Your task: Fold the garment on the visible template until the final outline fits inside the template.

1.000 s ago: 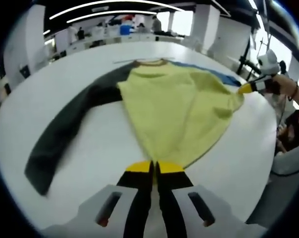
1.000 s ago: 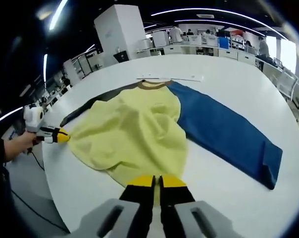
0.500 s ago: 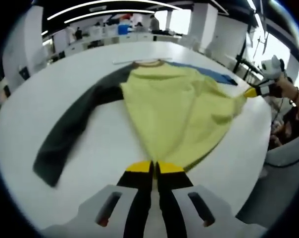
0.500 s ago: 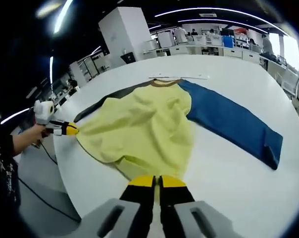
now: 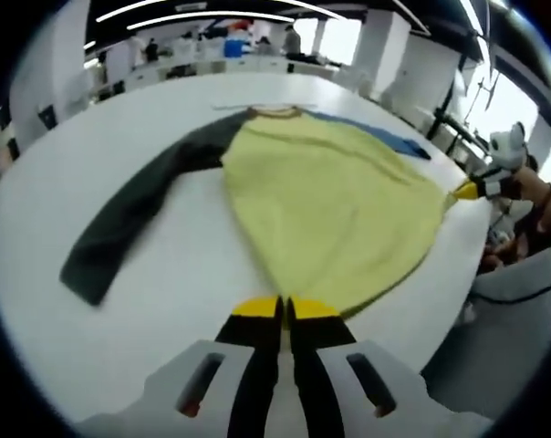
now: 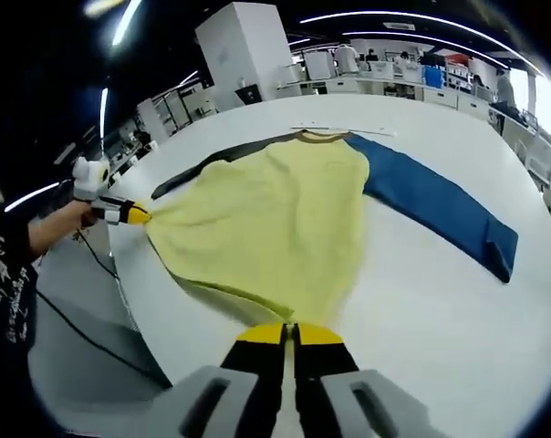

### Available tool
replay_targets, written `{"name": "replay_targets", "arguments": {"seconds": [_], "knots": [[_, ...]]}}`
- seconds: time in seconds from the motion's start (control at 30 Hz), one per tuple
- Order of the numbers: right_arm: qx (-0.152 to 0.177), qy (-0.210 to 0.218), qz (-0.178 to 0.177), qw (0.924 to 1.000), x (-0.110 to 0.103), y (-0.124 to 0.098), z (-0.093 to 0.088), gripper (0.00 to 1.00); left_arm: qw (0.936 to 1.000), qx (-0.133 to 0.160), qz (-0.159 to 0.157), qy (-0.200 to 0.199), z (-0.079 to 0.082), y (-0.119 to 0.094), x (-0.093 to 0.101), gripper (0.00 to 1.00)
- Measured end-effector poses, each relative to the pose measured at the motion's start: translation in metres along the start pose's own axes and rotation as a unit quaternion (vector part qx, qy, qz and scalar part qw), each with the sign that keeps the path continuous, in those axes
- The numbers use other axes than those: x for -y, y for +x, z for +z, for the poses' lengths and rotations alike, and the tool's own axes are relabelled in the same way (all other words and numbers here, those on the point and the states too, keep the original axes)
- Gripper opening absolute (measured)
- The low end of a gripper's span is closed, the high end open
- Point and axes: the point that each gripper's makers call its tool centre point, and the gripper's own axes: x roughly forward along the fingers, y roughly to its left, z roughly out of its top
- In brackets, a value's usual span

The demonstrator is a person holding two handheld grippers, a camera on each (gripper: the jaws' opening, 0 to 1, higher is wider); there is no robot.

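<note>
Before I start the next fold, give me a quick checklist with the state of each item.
1. Left gripper shut on the hem corner of the yellow shirt body: ok.
2. Right gripper shut on the other hem corner: ok.
3. Body stretched flat between the two grippers: ok, only light ripples.
4. Blue sleeve laid out flat on the white table: ok.
5. Dark sleeve laid out flat: ok, though the right gripper view shows just a sliver of it.
6. Template outline visible for aiming the fold: cannot tell; only a thin strip shows near the collar.
</note>
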Motion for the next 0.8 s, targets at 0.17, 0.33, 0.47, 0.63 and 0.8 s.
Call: {"name": "replay_targets", "arguments": {"seconds": [0.17, 0.33, 0.47, 0.63, 0.8], "knots": [[0.004, -0.009, 0.004, 0.9999, -0.003, -0.002, -0.007, 0.0, 1.0, -0.008, -0.002, -0.001, -0.008, -0.007, 0.004, 0.0], [0.009, -0.019, 0.004, 0.9998, -0.007, -0.004, -0.015, 0.0, 0.9998, -0.016, -0.006, -0.001, -0.017, -0.01, 0.009, 0.0], [0.011, -0.056, 0.004, 0.9984, -0.003, 0.0, -0.022, 0.0, 0.9996, -0.022, -0.008, 0.013, -0.022, -0.008, 0.01, 0.0], [0.01, -0.066, 0.0, 0.9978, -0.009, -0.002, -0.03, 0.0, 0.9994, -0.03, -0.005, 0.018, -0.025, -0.006, 0.012, 0.0], [-0.006, -0.075, -0.007, 0.9972, -0.009, -0.006, -0.042, 0.0, 0.9992, -0.037, -0.006, 0.016, -0.031, -0.004, 0.009, 0.0]]}}
